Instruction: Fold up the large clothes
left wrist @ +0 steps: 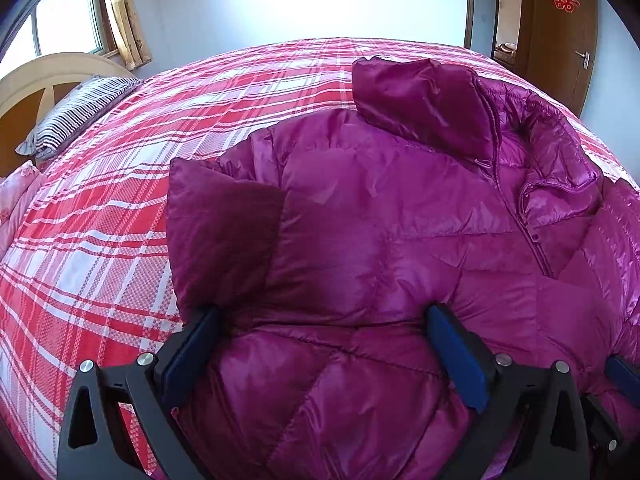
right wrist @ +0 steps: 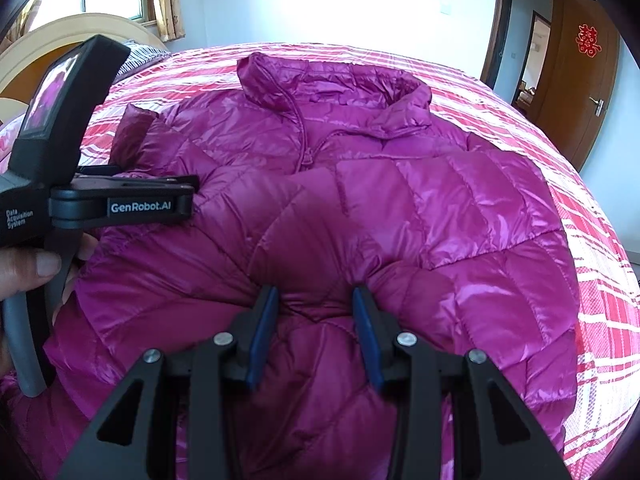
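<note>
In the left wrist view, the glossy magenta quilted down jacket is seen spread across the red-and-white plaid bedspread, its collar toward 1 o'clock and a cuff toward 9 o'clock, while the left gripper is held wide open with its blue pads pressed against the puffy hem and nothing pinched. In the right wrist view, the jacket fills the centre, and the right gripper is parted about halfway around a raised ridge of fabric, not yet clamped, with the left gripper's black body at 9 o'clock. A slip is judged likely, since slick, air-filled fabric could squirt from between the pads or only the top layer be caught, leaving the fold lopsided.
</note>
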Motion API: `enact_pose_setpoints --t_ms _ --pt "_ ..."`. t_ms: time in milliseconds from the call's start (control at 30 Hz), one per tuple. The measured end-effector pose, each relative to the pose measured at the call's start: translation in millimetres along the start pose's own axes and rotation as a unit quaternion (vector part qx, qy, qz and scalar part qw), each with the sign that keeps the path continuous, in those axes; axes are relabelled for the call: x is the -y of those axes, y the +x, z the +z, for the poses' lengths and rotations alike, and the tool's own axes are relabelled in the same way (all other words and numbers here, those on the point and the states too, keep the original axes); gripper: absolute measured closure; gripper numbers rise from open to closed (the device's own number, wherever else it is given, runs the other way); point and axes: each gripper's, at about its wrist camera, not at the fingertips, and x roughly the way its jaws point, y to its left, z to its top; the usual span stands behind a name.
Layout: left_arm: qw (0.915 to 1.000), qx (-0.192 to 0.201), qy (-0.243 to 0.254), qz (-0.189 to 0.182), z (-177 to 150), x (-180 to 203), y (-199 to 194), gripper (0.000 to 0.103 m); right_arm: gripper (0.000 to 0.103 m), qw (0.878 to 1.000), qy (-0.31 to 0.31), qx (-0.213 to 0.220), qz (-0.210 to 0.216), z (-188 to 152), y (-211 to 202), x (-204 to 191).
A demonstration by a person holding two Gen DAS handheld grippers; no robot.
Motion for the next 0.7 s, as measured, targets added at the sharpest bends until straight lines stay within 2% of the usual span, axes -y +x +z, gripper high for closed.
enact_pose_setpoints --t_ms 200,300,367,467,567,633,700 --pt "0.9999 -0.001 -0.007 -0.01 0 -4 1 0.001 0.061 1.0 0.007 0.0 0.011 0 0 2" --pt "0.9998 -0.001 -0.011 -0.016 0 -7 1 0.001 0.06 0.998 0.028 -0.004 0.055 4 -6 14" --pt "0.9997 0.001 -0.013 -0.019 0 -8 1 0.001 0.06 0.994 0.067 0.017 0.09 9 -22 30" --pt "0.9997 0.001 -0.015 -0.021 0 -9 1 0.001 0.058 0.994 0.077 0.049 0.065 20 -42 43" --pt "0.9996 0.003 -0.018 -0.024 -1 -10 0 0.001 0.06 0.996 0.059 0.014 0.059 25 -29 42" --pt "0.9995 0.004 -0.018 -0.025 -2 -10 -1 0.001 0.062 0.998 0.033 -0.028 0.043 15 -6 35" --pt "0.9995 0.005 -0.02 -0.026 -3 -10 -2 0.001 0.062 1.0 0.004 -0.01 0.027 3 0 27"
